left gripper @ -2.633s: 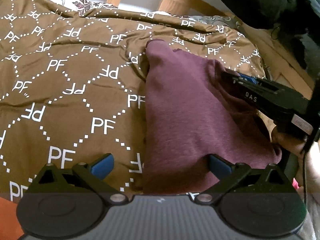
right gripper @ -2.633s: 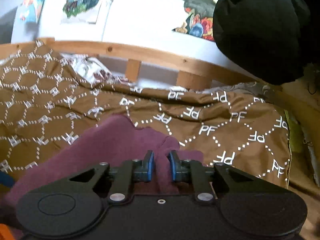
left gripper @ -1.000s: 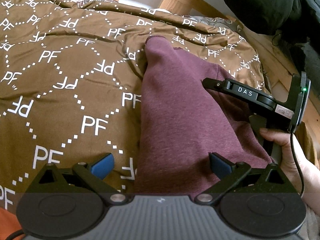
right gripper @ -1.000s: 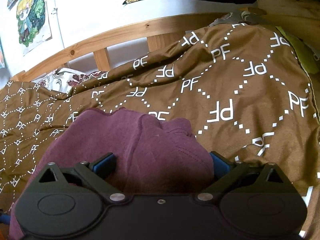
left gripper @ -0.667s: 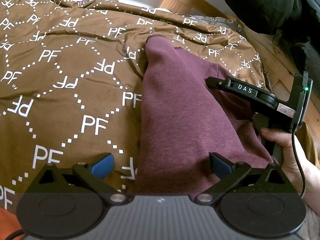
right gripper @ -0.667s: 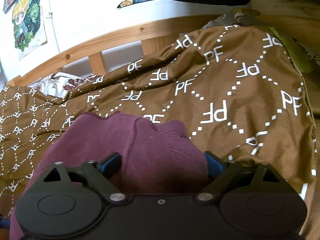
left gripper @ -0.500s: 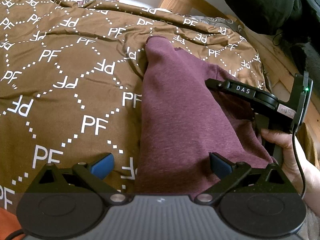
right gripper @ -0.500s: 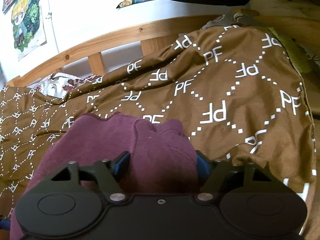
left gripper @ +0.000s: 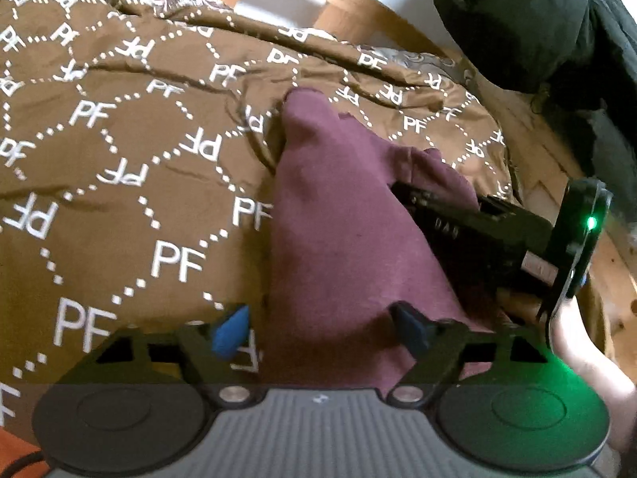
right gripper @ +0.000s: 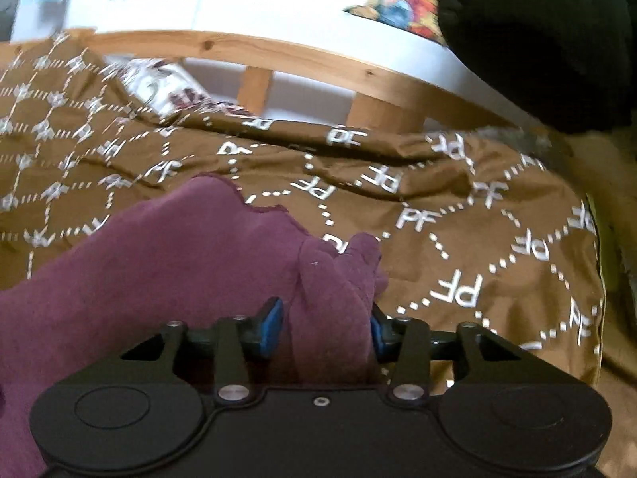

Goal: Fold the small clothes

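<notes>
Small maroon knit garment (left gripper: 342, 215) lies on the brown quilted bedcover printed with white "PF" letters (left gripper: 119, 183), a long strip running away from the near edge toward the wooden slatted bed rail (right gripper: 302, 67).

Left gripper (left gripper: 318, 330): black frame, blue-padded fingers (left gripper: 231, 330) spread wide. The near end of the garment lies between them. The left pad sits over bare bedcover just beside the garment's left edge; the right pad is over the cloth. Nothing pinched.

Right gripper (right gripper: 324, 326): fingers drawn in to a narrow gap, with a bunched fold of the garment's right edge (right gripper: 334, 279) standing up between the blue pads (right gripper: 270, 322). Both pads press the cloth; the fold is held. In the left wrist view this gripper (left gripper: 473, 231) lies across the garment's right side, its tips buried under the cloth, a green light lit on its rear housing, a bare hand (left gripper: 577, 342) gripping its handle.

Beyond the garment's far end the bedcover is creased. A black bulky fabric mass (right gripper: 537, 40) hangs above the bed rail's right end. Colourful posters (right gripper: 402, 12) on the white wall behind the rail, blurred.
</notes>
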{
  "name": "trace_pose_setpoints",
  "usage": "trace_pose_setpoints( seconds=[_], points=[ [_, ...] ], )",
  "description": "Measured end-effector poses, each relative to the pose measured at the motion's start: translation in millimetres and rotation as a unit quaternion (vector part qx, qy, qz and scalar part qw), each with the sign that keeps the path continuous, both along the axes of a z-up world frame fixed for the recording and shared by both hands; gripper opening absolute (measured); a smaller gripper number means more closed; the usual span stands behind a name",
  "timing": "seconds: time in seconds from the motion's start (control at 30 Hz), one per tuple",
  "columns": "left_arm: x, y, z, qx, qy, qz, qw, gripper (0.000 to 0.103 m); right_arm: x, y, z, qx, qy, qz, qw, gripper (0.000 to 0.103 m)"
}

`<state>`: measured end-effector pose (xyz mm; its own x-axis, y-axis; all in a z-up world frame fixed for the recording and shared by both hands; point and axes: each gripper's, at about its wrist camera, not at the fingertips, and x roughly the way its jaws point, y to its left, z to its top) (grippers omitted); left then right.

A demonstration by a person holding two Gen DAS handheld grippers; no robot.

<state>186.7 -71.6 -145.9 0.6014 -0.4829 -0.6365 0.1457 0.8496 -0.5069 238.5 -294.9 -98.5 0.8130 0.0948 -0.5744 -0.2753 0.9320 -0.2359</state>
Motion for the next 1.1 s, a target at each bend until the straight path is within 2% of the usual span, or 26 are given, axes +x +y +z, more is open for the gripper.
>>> trace_pose_setpoints(
  seconds=[0.1, 0.13, 0.23, 0.3, 0.4, 0.47, 0.5, 0.57, 0.67, 0.87, 1.0, 1.1],
  points=[
    [-2.1, -1.4, 0.5, 0.000, -0.005, -0.006, 1.0000, 0.069, 6.4, -17.2, 4.3, 0.059, 0.020, -0.035, 0.997, 0.069],
    [-2.0, -1.6, 0.2, -0.001, -0.004, -0.006, 1.0000, 0.066, 9.1, -24.9, 5.0, 0.087, 0.030, -0.047, 0.995, 0.071],
    [-0.9, -1.7, -0.7, -0.005, 0.000, -0.003, 1.0000, 0.064, 14.2, -46.1, 3.2, 0.175, 0.060, -0.084, 0.979, 0.071],
    [-0.8, -1.3, -1.2, -0.008, 0.002, -0.002, 1.0000, 0.062, 16.7, -50.0, 3.2, 0.196, 0.062, -0.092, 0.974, 0.069],
    [-0.9, -3.7, -0.4, -0.005, -0.001, -0.003, 1.0000, 0.057, 15.3, -45.7, 2.7, 0.189, 0.063, -0.086, 0.976, 0.058],
    [-2.0, -3.5, 0.9, -0.004, -0.002, -0.002, 1.0000, 0.050, 14.1, -40.4, 2.6, 0.180, 0.063, -0.076, 0.979, 0.045],
    [-2.0, -3.4, 1.8, -0.006, -0.002, -0.001, 1.0000, 0.048, 13.1, -37.4, 3.6, 0.175, 0.061, -0.070, 0.980, 0.041],
    [-3.5, -3.0, 4.5, -0.006, -0.004, 0.001, 1.0000, 0.038, 12.2, -31.4, 5.5, 0.168, 0.058, -0.064, 0.982, 0.032],
    [-10.4, -6.4, 15.1, 0.013, -0.029, -0.001, 0.9995, 0.031, 6.9, -25.2, 13.6, 0.146, 0.038, -0.053, 0.987, 0.029],
    [-28.5, -15.0, 41.9, 0.066, -0.102, 0.001, 0.9925, 0.030, -22.2, -3.4, 45.9, 0.118, -0.047, -0.012, 0.992, 0.027],
    [-25.9, -2.8, 57.6, 0.071, -0.131, 0.025, 0.9885, 0.030, -25.7, 11.6, 69.2, 0.111, -0.101, 0.007, 0.989, 0.027],
    [-12.5, 17.4, 64.3, 0.062, -0.135, 0.061, 0.9870, 0.031, -4.2, 28.0, 79.8, 0.118, -0.110, 0.019, 0.987, 0.027]
  ],
)
